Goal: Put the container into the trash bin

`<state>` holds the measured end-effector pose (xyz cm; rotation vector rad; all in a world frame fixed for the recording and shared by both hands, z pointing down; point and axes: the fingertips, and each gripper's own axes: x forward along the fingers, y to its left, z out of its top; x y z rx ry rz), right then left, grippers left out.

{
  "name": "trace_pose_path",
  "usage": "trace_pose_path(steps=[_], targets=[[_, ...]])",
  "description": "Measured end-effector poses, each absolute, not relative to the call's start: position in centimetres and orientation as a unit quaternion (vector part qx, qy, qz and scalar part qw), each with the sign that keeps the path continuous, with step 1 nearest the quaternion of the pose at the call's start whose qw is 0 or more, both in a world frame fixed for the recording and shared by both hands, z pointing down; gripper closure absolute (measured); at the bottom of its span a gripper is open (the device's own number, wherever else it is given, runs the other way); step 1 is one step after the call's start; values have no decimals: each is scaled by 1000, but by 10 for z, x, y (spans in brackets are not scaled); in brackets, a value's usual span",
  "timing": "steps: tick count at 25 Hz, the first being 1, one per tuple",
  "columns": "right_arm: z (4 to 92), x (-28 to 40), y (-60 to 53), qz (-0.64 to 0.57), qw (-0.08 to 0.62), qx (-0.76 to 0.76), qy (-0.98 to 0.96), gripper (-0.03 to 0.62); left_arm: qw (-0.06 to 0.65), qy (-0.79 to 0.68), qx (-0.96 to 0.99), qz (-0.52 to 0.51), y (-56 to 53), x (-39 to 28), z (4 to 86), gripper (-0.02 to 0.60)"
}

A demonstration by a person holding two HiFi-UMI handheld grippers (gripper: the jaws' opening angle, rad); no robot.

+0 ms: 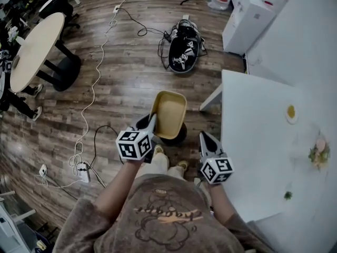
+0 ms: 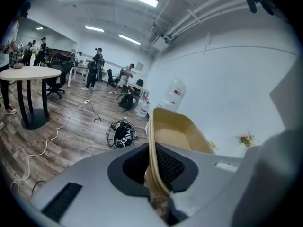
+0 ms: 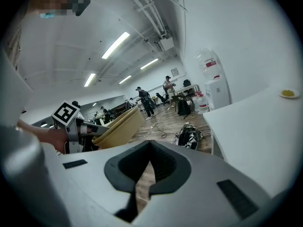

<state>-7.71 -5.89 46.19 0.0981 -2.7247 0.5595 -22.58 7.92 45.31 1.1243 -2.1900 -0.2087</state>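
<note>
A tan, tub-shaped container (image 1: pixel 170 112) hangs over the wood floor in front of me, its open side facing up. My left gripper (image 1: pixel 152 122) is shut on its left rim. In the left gripper view the thin rim (image 2: pixel 152 155) runs straight between the two pads, and the tub (image 2: pixel 177 136) stretches away beyond them. A dark round shape (image 1: pixel 181 136) shows just under the tub's near end; I cannot tell what it is. My right gripper (image 1: pixel 204 137) is to the right of the tub, apart from it, shut and empty (image 3: pixel 149 148). From there the tub (image 3: pixel 118 129) appears at the left.
A white table (image 1: pixel 263 141) stands right beside my right gripper, with small bits of food on it. A black bag (image 1: pixel 184 49) lies on the floor ahead. Cables (image 1: pixel 87 115) and a power strip (image 1: pixel 83 172) run at the left. A round table (image 1: pixel 34 46) stands far left.
</note>
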Motion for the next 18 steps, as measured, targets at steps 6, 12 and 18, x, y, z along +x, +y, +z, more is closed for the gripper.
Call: trace_pose_path(steps=[6, 12, 18], targets=[[498, -85, -63, 207, 203, 55, -955, 592, 359, -820, 440, -68, 71, -235, 493, 558], [551, -83, -68, 217, 226, 69, -947, 592, 392, -804, 442, -59, 63, -233, 556, 558], [614, -85, -73, 225, 240, 76, -941, 592, 418, -791, 444, -53, 59, -234, 625, 558]])
